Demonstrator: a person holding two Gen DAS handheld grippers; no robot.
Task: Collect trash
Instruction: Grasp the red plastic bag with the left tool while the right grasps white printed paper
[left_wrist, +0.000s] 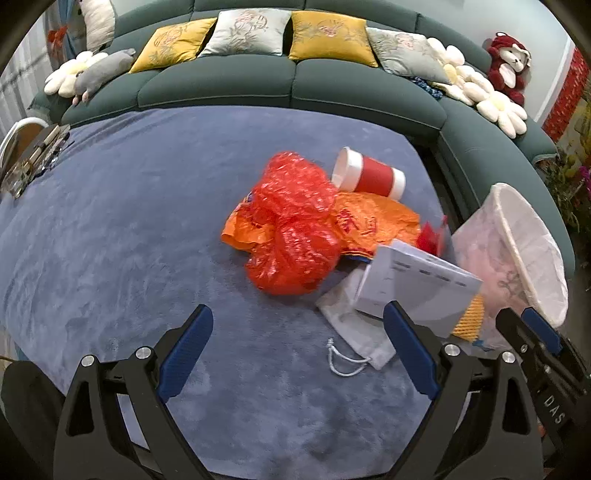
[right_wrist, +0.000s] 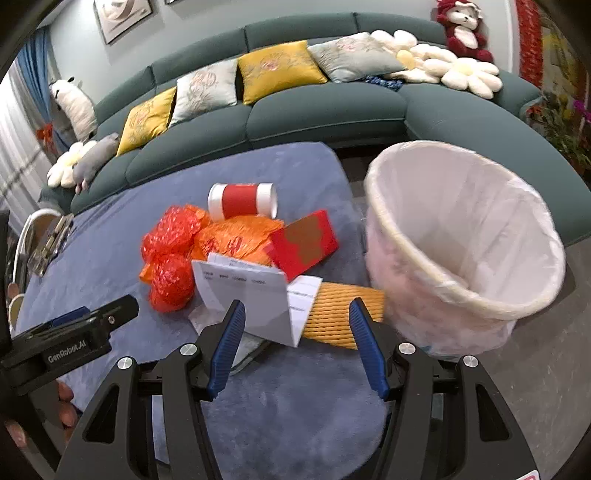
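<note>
A pile of trash lies on the blue-covered table (left_wrist: 110, 221): a crumpled red plastic bag (left_wrist: 291, 225), an orange bag (left_wrist: 365, 221), a red-and-white paper cup (left_wrist: 369, 175) on its side, a folded white paper (left_wrist: 413, 284), a white drawstring pouch (left_wrist: 354, 325), a red box (right_wrist: 306, 243) and a yellow ribbed piece (right_wrist: 343, 317). A white-lined bin (right_wrist: 461, 236) stands at the table's right edge. My left gripper (left_wrist: 297, 321) is open and empty, short of the pile. My right gripper (right_wrist: 297, 314) is open, close over the white paper (right_wrist: 251, 295) and yellow piece.
A green sofa (left_wrist: 258, 85) with cushions and plush toys curves behind the table. A clear box (left_wrist: 37, 158) sits at the table's far left edge. The left gripper's body (right_wrist: 74, 332) shows at the left of the right wrist view.
</note>
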